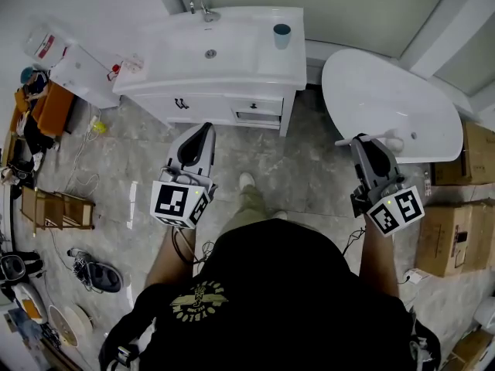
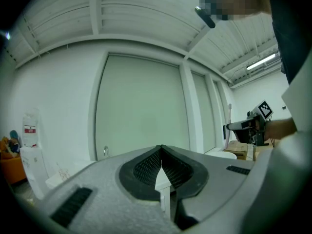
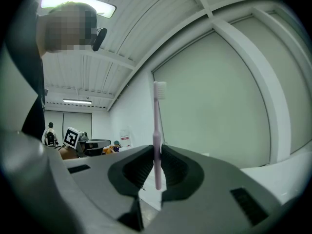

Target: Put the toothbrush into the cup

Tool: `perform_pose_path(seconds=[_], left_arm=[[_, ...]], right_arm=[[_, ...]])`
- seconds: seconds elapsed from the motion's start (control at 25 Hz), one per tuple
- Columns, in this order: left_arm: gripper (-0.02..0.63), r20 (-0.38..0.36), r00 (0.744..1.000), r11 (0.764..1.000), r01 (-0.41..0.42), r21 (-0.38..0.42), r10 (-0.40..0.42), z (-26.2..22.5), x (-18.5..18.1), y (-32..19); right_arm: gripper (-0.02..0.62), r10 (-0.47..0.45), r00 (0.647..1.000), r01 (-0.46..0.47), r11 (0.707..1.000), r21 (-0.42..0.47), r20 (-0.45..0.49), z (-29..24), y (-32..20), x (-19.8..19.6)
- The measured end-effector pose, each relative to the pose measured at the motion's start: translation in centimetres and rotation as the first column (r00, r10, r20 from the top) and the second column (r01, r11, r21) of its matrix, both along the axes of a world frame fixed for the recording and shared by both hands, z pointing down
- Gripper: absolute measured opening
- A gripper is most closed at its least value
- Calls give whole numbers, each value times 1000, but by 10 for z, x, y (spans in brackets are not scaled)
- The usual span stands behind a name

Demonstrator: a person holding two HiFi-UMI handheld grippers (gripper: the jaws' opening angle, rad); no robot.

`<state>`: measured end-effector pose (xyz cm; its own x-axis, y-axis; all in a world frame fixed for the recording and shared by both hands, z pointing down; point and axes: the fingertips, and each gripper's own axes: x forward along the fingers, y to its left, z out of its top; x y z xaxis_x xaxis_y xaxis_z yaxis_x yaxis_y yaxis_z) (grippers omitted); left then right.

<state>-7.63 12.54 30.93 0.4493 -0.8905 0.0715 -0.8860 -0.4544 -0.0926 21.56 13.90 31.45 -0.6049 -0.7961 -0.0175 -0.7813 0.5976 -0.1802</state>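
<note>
A teal cup [image 1: 282,35] stands on the right back corner of the white vanity [image 1: 232,72]. My right gripper [image 1: 360,140] is held over the floor beside the bathtub, well short of the cup. It is shut on a pale pink toothbrush [image 3: 157,130], which stands upright between the jaws [image 3: 157,149] with its bristle head on top. My left gripper [image 1: 206,128] hovers in front of the vanity's drawers. Its jaws [image 2: 161,150] are shut with nothing between them. The cup does not show in either gripper view.
A white bathtub [image 1: 390,103] lies to the right of the vanity. Cardboard boxes [image 1: 456,238] are stacked at the far right. On the left are a wooden stool [image 1: 58,207], shoes [image 1: 97,273] and a white unit [image 1: 81,72]. The person's foot [image 1: 246,181] is below the vanity.
</note>
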Motion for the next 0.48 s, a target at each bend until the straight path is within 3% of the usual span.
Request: perform_pose_path(seconds=[0.48], left_arm=[[11,4,1000,999,-30,-17,30,9,-1,-29]], right_arm=[[49,22,1000,-22,1000,-22,0,7,-24,-6]])
